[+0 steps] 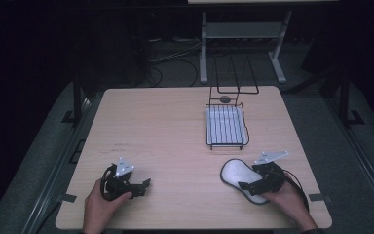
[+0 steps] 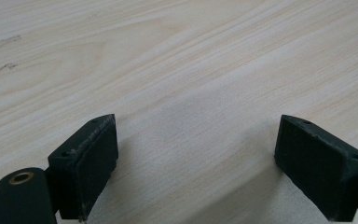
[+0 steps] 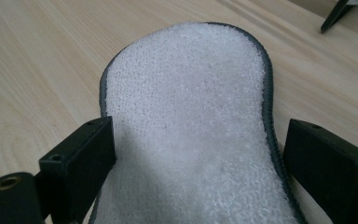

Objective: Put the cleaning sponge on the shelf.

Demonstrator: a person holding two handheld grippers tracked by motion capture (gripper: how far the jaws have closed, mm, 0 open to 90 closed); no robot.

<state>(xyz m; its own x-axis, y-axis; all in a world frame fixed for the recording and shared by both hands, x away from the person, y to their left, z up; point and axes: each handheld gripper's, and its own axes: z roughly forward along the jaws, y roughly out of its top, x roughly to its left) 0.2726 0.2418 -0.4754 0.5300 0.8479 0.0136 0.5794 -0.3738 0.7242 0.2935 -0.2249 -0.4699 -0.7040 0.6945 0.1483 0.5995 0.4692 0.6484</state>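
A white terry pad (image 1: 234, 171) with a dark grey edge lies flat near the table's front right. In the right gripper view the pad (image 3: 191, 116) runs away between the two black jaws. My right gripper (image 1: 244, 186) (image 3: 200, 158) is open, one jaw on each side of the pad's width, low over it. My left gripper (image 1: 144, 185) rests at the front left, held by a hand. It is open over bare wood (image 2: 196, 158), with nothing between its fingers (image 2: 86, 161).
A black wire basket (image 1: 227, 126) with a pale ribbed floor stands at the back right of the wooden table (image 1: 156, 126); its tall wire frame (image 1: 233, 73) rises behind it. A small dark round thing (image 1: 225, 99) lies by the basket's far end.
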